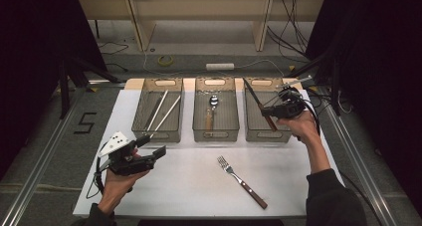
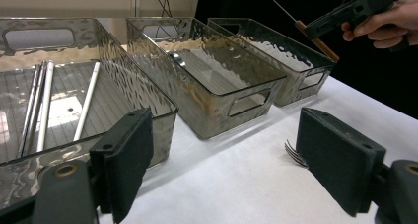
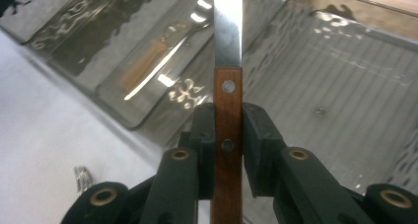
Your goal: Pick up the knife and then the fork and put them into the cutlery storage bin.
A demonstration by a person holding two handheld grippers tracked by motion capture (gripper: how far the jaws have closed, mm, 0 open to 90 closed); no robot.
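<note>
White table (image 1: 189, 186) with three clear bins in a row along its far edge. Left bin (image 1: 171, 131) holds a few pale chopsticks (image 1: 160, 108) lying lengthwise. Middle bin (image 1: 216, 134) holds a spoon (image 1: 212, 109) with a wooden handle, bowl toward the far side. Right bin (image 1: 259, 134) has the knife held over it.

Right gripper (image 1: 271, 110), held in the person's right hand (image 1: 302, 126), is above the right bin's near right part. Its jaws are clamped on the wooden handle of a knife (image 3: 227, 76); in the right gripper view the riveted handle sits squeezed between the two pads and the steel blade points straight away over the bin floor. From the high view the blade slants up toward the far left.

Left gripper (image 1: 152, 147), in the left hand (image 1: 119, 183), hovers above the table just in front of the left bin. Jaws spread wide, nothing between them.

A fork (image 1: 241, 181) with a wooden handle lies alone on the table, in front of the middle bin, tines toward the bins. Its tines peek out beside the left gripper's right-hand pad in the left gripper view.
</note>
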